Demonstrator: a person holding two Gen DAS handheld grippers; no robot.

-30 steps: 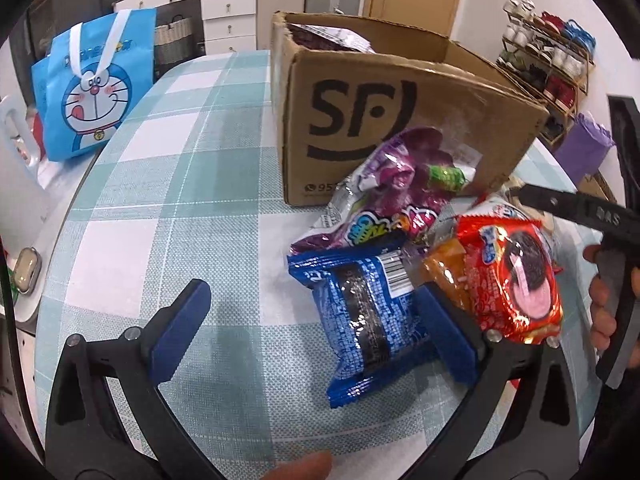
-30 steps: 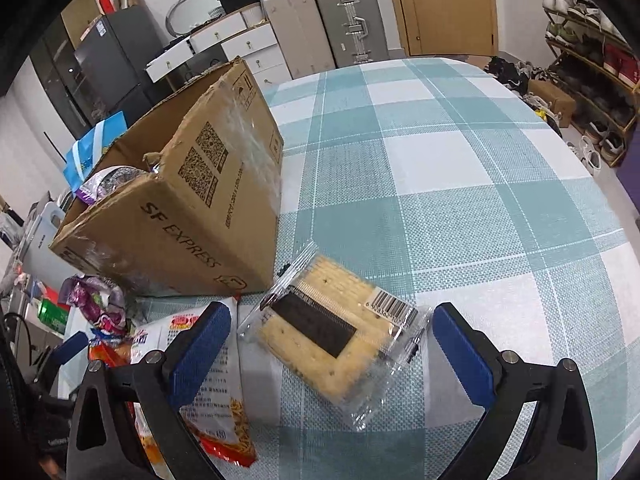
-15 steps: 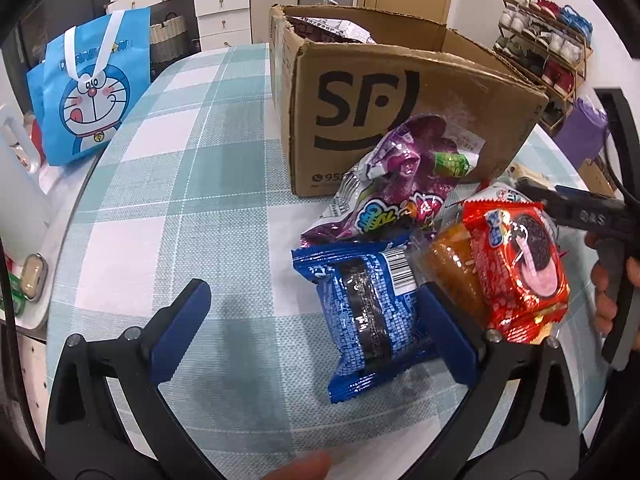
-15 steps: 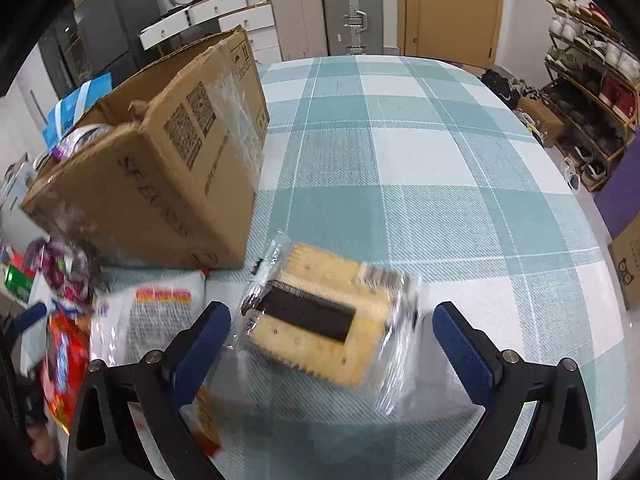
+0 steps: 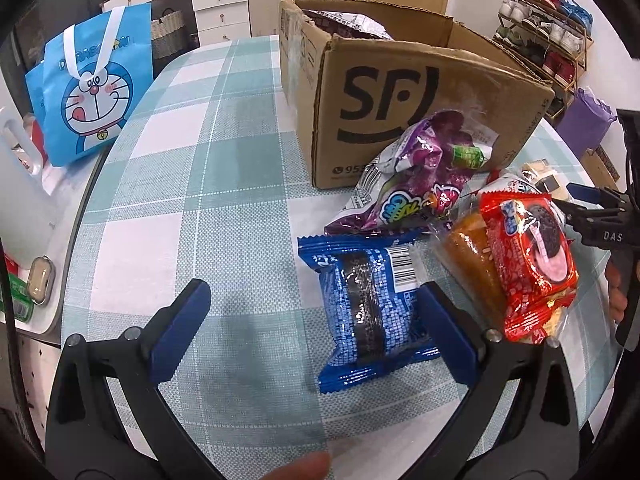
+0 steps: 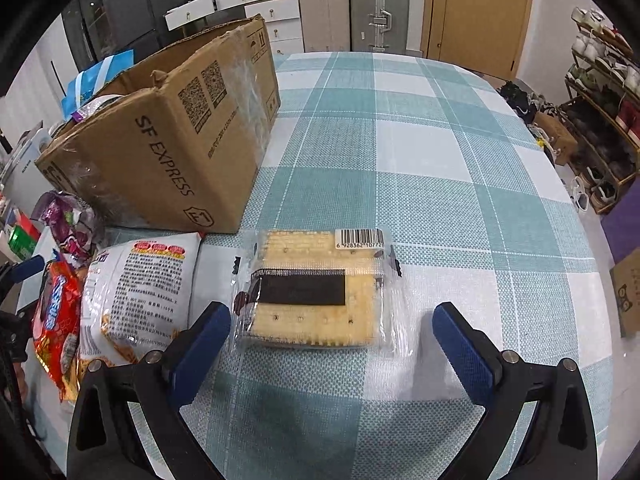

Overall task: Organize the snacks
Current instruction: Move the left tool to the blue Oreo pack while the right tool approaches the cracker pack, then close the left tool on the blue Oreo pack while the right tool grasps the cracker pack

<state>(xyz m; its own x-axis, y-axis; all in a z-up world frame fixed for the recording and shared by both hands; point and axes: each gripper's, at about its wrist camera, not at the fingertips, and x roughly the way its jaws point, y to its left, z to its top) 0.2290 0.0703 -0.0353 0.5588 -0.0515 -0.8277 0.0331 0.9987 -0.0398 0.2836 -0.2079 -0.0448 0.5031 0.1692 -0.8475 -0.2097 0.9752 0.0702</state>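
With my right gripper (image 6: 330, 344) spread wide before the cracker pack (image 6: 314, 292), I'd straddle its short sides squarely, probably avoiding the slippery film; left gripper (image 5: 314, 332) is equally agape.

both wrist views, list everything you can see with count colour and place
brown cardboard box: 1, open, far middle of the checked table
purple foil candy bag: 1, against the box front
blue biscuit packet: 1, near the left gripper's right finger
red cookie packet: 1, right of the blue packet, on an orange snack pack
white printed snack bag: 1, in front of the box
clear-wrapped cracker pack: 1, ahead of the right gripper
blue cartoon tote bag: 1, off the table's left edge
left gripper: open
right gripper: open
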